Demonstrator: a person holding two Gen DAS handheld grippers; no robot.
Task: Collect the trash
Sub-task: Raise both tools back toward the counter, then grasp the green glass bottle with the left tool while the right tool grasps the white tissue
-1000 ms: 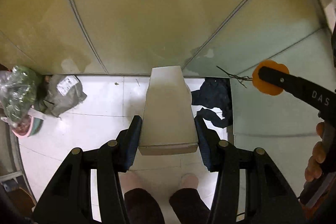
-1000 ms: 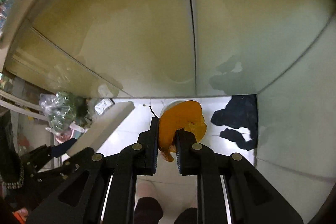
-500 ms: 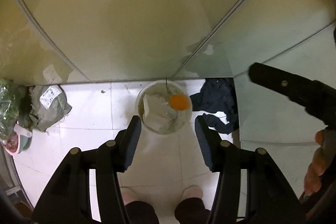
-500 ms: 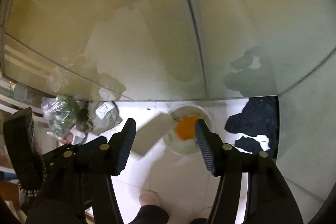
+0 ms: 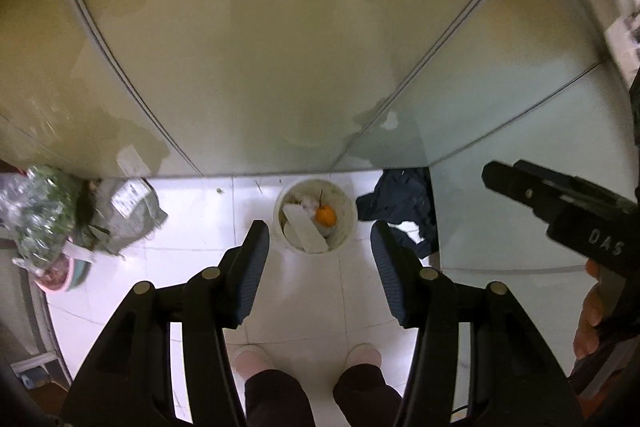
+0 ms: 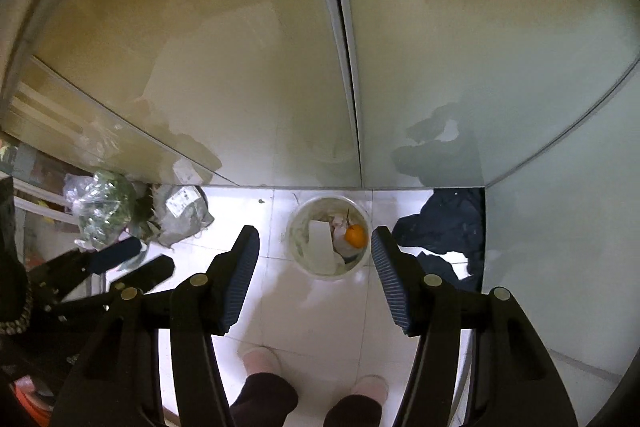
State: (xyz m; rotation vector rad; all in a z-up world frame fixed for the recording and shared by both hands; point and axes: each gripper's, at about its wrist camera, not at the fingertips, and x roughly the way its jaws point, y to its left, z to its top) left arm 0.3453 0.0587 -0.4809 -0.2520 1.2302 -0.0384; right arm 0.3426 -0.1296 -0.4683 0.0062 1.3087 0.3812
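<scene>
Jaws of left gripper (image 5: pixel 316 259) and right gripper (image 6: pixel 315 259) both wide apart, empty, held above the bin (image 5: pixel 349 227) on the floor. White box (image 5: pixel 305 231) and orange peel (image 5: pixel 325 215) lie inside the bin. Risk, as I judge it: bin looks full; further drops may bounce out. Dark cloth (image 5: pixel 404 197) just right of the bin could snag. "DAS" readable on right gripper's body; parcel (image 5: pixel 130 205) label left of the bin illegible.

dark clothing (image 5: pixel 404 197) on white floor (image 5: pixel 296 287), plastic bags (image 5: pixel 44 215), pink slippers (image 5: pixel 253 357)
</scene>
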